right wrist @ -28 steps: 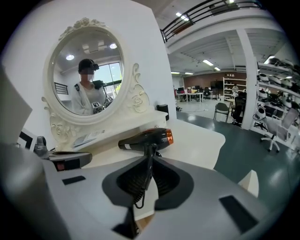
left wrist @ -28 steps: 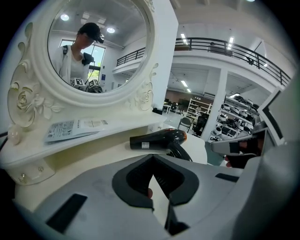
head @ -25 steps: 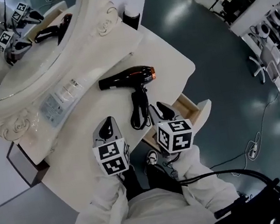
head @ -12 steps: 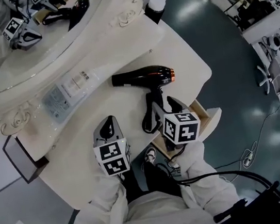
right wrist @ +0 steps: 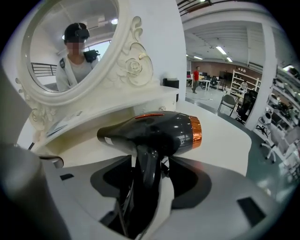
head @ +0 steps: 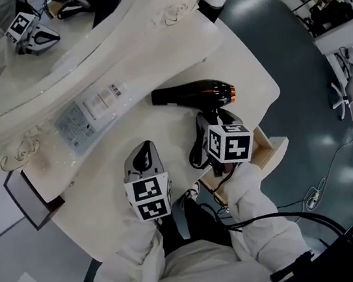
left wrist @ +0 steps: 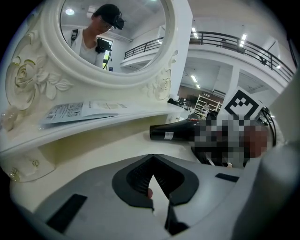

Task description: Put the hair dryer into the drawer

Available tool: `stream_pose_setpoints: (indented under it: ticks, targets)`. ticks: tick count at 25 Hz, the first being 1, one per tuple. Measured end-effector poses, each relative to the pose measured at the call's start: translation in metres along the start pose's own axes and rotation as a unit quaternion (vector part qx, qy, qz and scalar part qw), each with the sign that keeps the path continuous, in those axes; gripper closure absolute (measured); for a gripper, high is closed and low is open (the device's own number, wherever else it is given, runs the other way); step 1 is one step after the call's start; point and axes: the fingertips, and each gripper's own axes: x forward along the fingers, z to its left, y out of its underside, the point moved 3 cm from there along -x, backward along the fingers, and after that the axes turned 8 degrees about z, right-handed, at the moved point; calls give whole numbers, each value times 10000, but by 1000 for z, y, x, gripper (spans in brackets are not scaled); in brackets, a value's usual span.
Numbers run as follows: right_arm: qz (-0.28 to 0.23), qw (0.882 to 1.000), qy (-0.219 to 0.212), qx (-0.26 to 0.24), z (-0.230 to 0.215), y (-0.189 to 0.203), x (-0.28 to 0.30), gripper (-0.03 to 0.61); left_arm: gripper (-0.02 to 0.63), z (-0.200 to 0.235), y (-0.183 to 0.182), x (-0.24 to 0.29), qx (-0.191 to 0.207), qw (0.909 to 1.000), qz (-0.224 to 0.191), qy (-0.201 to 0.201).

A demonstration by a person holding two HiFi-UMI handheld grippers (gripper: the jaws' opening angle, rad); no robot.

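A black hair dryer (head: pixel 195 93) with an orange ring lies on its side on the white dressing table (head: pixel 100 201), handle toward me. My right gripper (head: pixel 209 121) reaches over the handle (right wrist: pixel 146 164). Its jaws are opening, and the handle and coiled cord (head: pixel 197 153) stand between them with a gap on each side. My left gripper (head: pixel 144 151) hovers over the tabletop to the left of the dryer, shut and empty. The open drawer (head: pixel 272 153) juts out at the table's right front edge, partly hidden by my right gripper.
An ornate white mirror (head: pixel 51 50) rises behind the table, with a printed leaflet (head: pixel 90 114) on its shelf. The rounded table edge (head: pixel 267 90) drops to the dark floor on the right. My shoes (head: pixel 191 197) are under the front edge.
My right gripper has moved forward and down onto the dryer's handle and its jaws have spread wide. The left gripper has sunk a little and stays shut.
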Motion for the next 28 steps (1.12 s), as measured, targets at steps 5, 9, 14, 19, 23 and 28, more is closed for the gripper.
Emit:
stream_pose_setpoints:
  ticks: [5, 9, 14, 19, 23, 28]
  targets:
    - [57, 9993, 358, -13, -1, -2, 3, 293, 615, -1, 1, 3, -2, 10000, 27, 33]
    - [21, 9975, 695, -118, 3, 0, 6, 293, 615, -3, 4, 4, 2, 10000, 54, 62]
    - [247, 9922, 1051, -626, 12, -1, 17, 298, 615, -7, 5, 3, 20, 9999, 45, 102]
    - [519, 9885, 1170, -809, 14, -5, 19, 315, 615, -8, 8, -3, 19, 9999, 3, 115]
    - [401, 9913, 1030, -721, 9, -3, 16, 339, 615, -5, 12, -12, -23, 10000, -16, 82]
    - [81, 9960, 880, -151, -1, -1, 2, 341, 615, 2, 16, -20, -11, 10000, -37, 16]
